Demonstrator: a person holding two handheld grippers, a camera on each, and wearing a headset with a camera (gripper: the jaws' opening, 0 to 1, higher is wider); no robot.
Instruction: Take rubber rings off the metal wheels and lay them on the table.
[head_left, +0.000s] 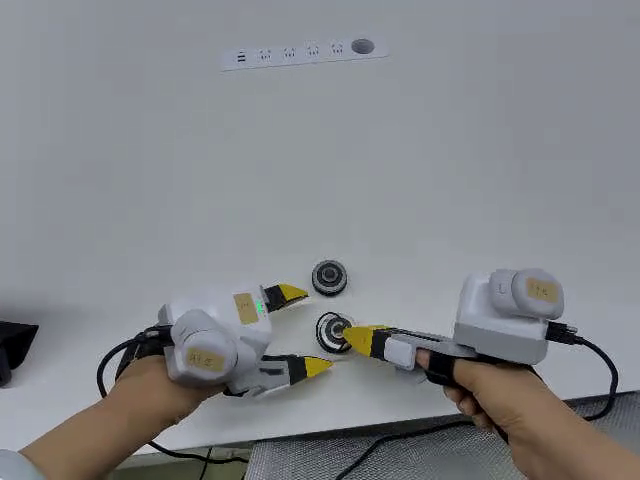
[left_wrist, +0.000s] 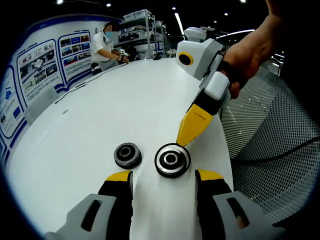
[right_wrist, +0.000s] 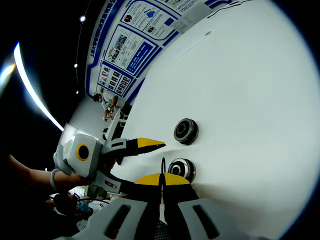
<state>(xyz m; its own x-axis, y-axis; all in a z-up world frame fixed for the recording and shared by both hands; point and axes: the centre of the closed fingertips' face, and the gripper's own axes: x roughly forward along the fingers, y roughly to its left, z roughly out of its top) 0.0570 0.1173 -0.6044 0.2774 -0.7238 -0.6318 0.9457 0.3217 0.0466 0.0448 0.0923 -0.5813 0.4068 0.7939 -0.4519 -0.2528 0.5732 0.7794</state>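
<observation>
- Landmark: near wheel (left_wrist: 172, 160), round, silver metal, lying flat on the white table (head_left: 450, 180). Its black rubber ring (left_wrist: 156, 161) is not yet off.
- The right gripper (left_wrist: 186, 139), grey with yellow tips, has its jaws together and its tips touching the near wheel's rim, probably to pick at the ring. Whether it has any hold on the ring cannot be told.
- The left gripper (head_left: 305, 330) has its jaws apart, one on either side of the near wheel and clear of it, likely ready to steady it.
- The second wheel (head_left: 329, 277), dark and round, lies just beyond the near wheel, untouched.
</observation>
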